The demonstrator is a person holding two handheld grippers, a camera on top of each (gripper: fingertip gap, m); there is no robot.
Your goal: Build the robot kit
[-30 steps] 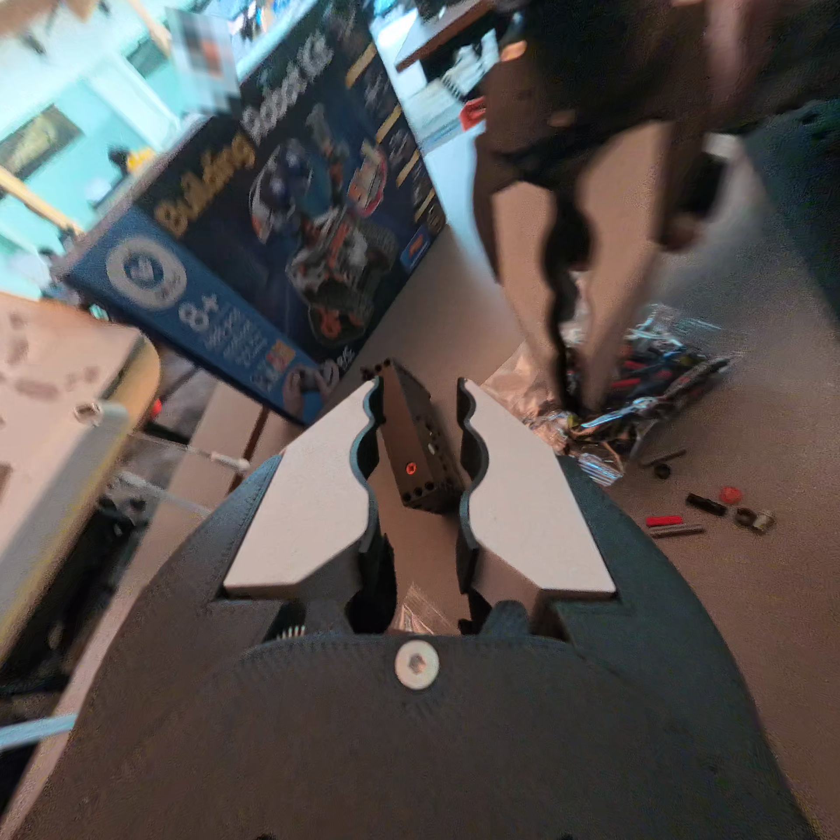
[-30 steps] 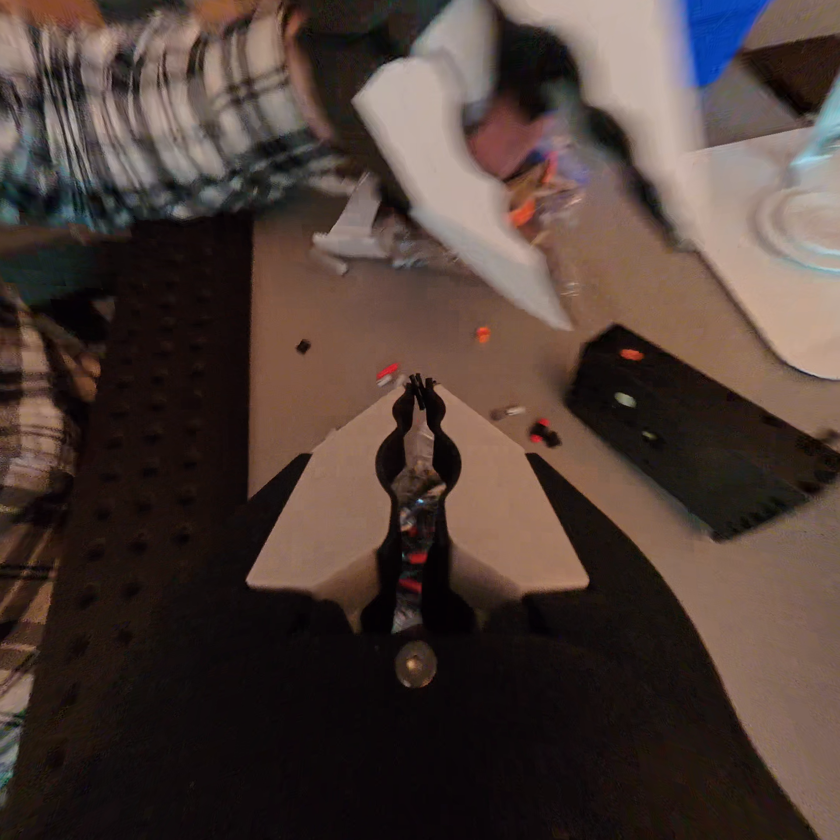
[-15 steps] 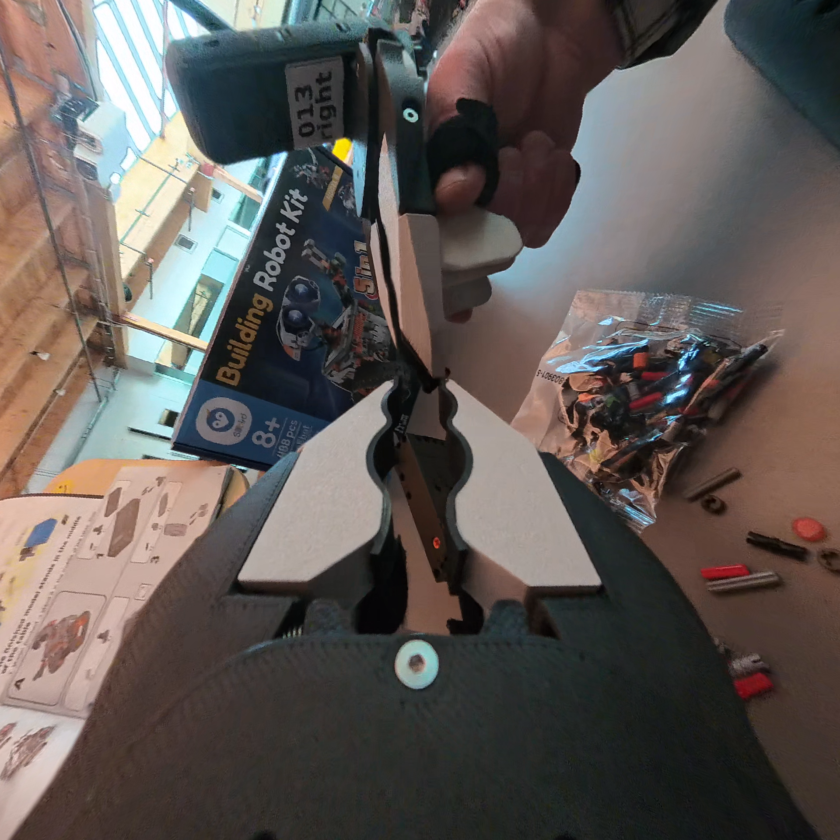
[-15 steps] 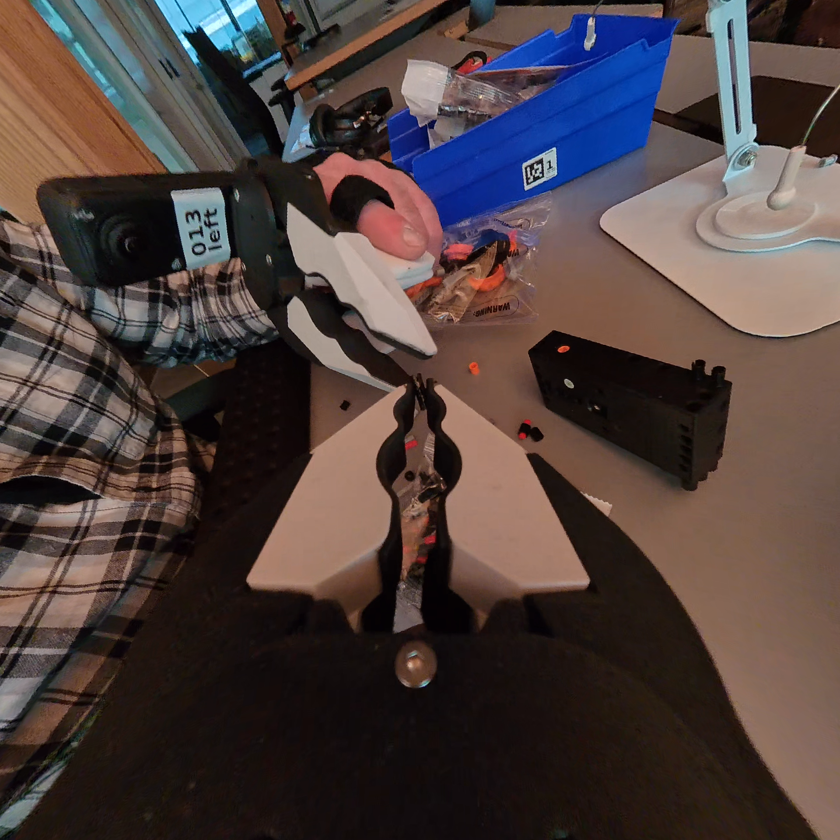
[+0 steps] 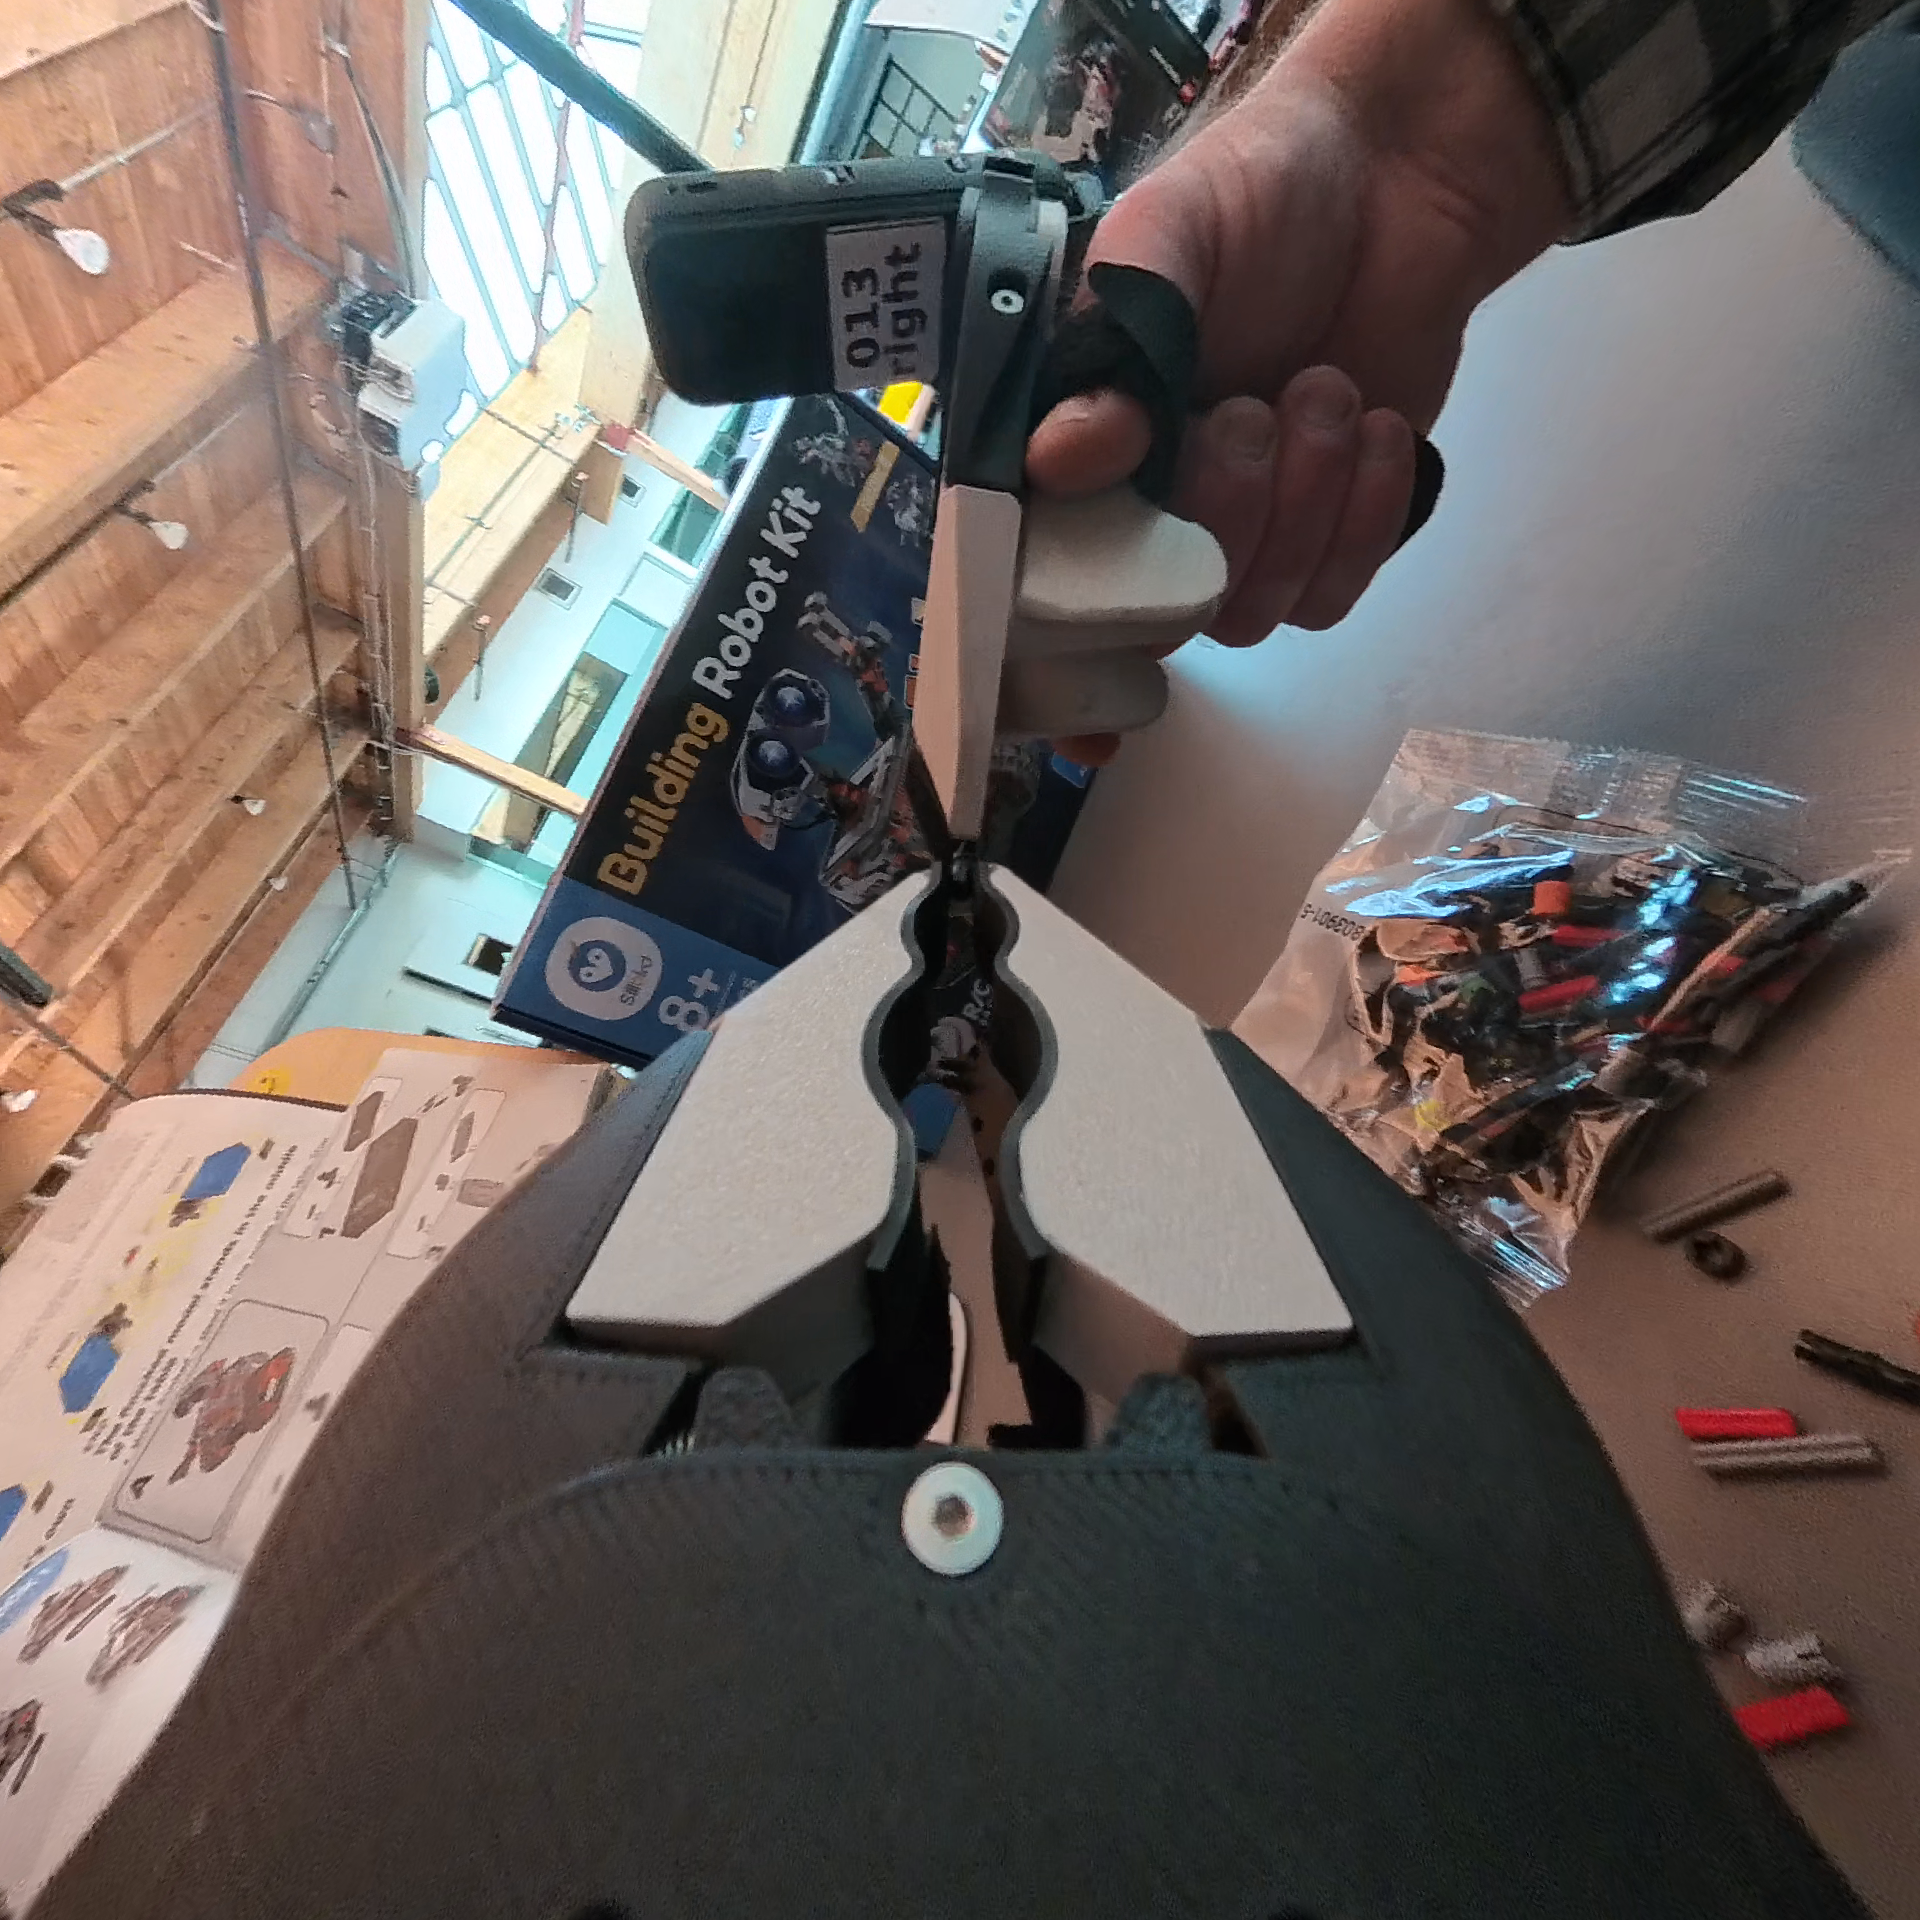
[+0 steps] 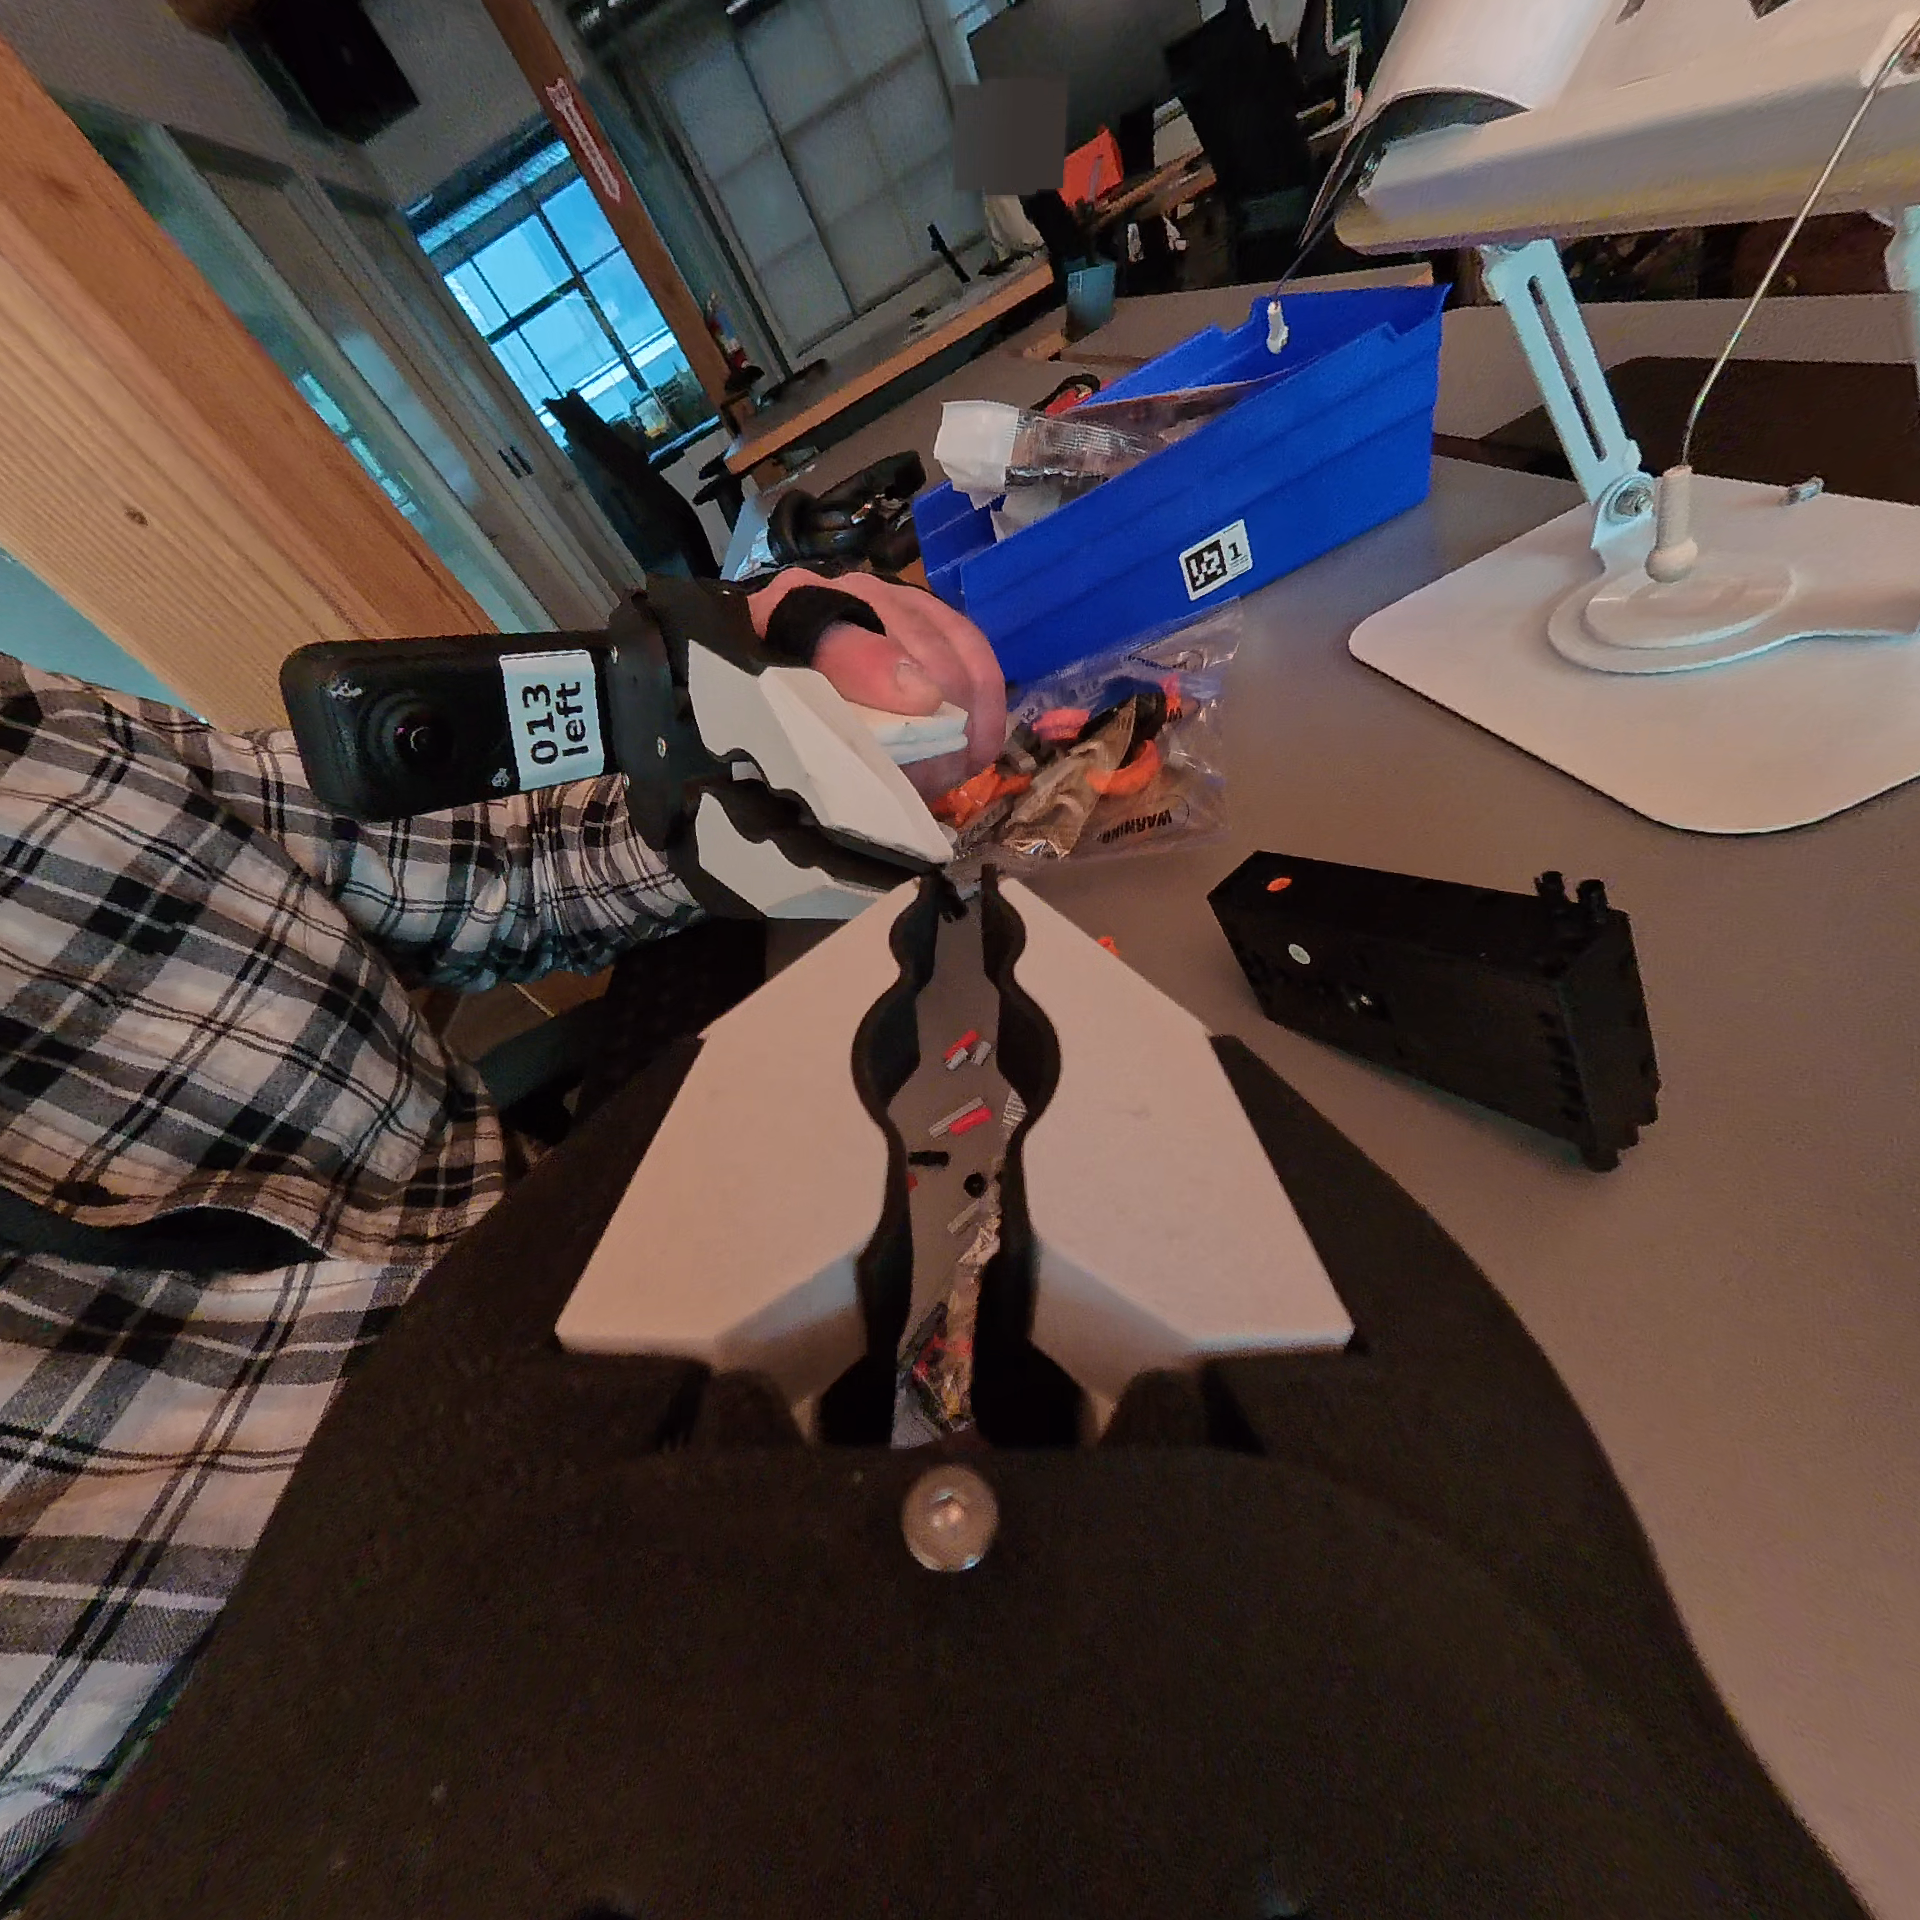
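Both grippers, left gripper [image 5: 961,883] and right gripper [image 6: 961,894], meet tip-to-tip; held piece's axis unclear.

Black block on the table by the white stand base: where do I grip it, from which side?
Grip the black block across its two long side faces, near the middle, coming from above. It lies flat on the grey table with bare table along both long sides; the studded end looks uneven, so keep the jaws off it.

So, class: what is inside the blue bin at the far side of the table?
The blue bin holds a crumpled clear bag with a white end, sticking above its rim. Whatever lies lower is hidden by the bin's wall.
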